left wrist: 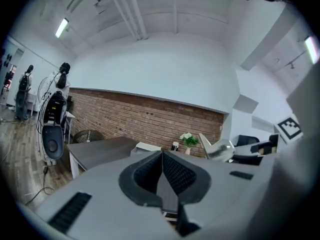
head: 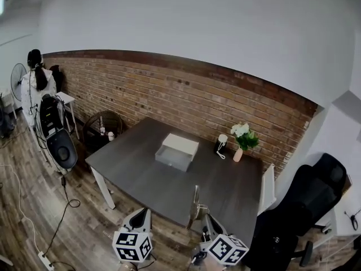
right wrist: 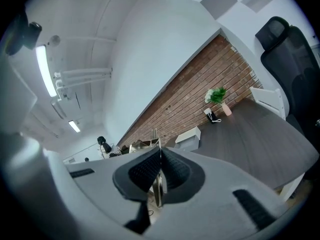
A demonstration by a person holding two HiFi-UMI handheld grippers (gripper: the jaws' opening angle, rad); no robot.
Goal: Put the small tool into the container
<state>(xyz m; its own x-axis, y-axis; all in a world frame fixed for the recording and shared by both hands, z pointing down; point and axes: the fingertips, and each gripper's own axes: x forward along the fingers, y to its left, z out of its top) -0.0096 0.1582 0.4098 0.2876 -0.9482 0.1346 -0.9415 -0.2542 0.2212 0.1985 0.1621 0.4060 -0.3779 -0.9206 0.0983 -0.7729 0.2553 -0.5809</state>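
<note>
On the dark grey table [head: 141, 168] lies a white open box, the container [head: 177, 151], seen small in the left gripper view as the container [left wrist: 146, 146] and in the right gripper view as the container [right wrist: 188, 137]. My right gripper [head: 204, 219] hangs over the table's near edge, shut on a thin silvery metal tool [head: 195, 206] that stands upright. The flat tool [right wrist: 158, 186] is pinched between the dark pads of the right gripper [right wrist: 160, 156]. My left gripper [head: 141, 215] is below the table's near edge. The pads of the left gripper [left wrist: 162, 156] meet with nothing between them. The tool [left wrist: 219, 147] shows at its right.
A vase of white flowers [head: 242, 137] and a small white-topped black object [head: 221, 143] stand at the table's far right. A black office chair [head: 302, 208] is at the right. A person [head: 37, 83], a round basket [head: 102, 127] and equipment [head: 56, 131] are at the left, with cables on the wooden floor.
</note>
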